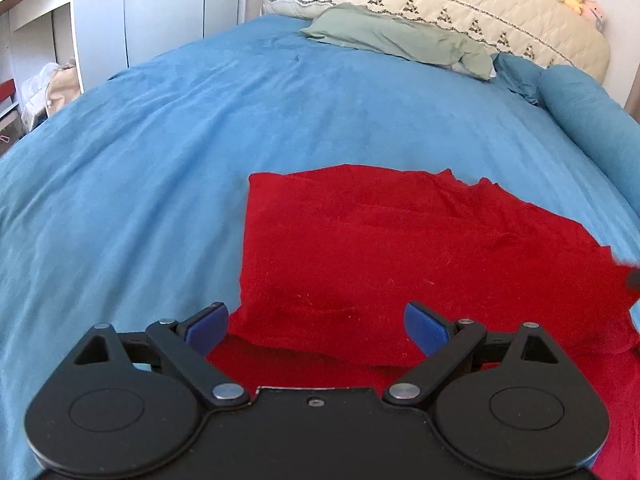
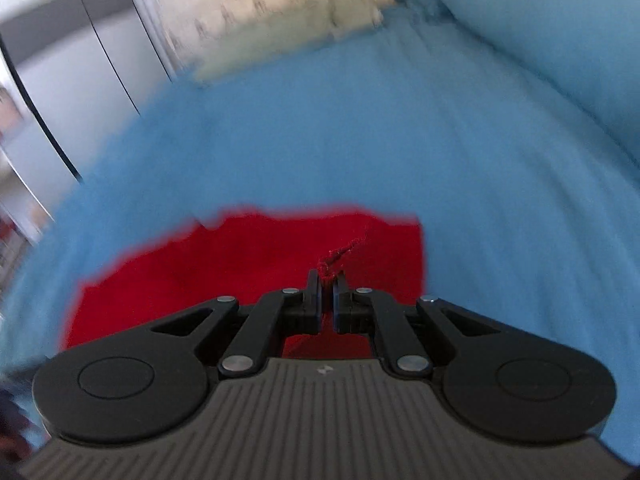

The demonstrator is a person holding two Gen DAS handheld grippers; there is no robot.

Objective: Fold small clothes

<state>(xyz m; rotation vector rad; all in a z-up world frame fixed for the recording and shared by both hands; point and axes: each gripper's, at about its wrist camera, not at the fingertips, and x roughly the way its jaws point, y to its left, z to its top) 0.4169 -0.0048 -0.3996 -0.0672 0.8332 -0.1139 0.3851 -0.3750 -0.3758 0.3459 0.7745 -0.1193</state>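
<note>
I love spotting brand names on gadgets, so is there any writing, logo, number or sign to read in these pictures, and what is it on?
No readable words or numbers in either view.
Small pale emblem on the ribbed grey body of the right gripper: too small to read.
Red garment: no label or print shows.
Cream quilted headboard: only a stitched pattern, no letters.
Left gripper: plain black, unmarked.
</note>
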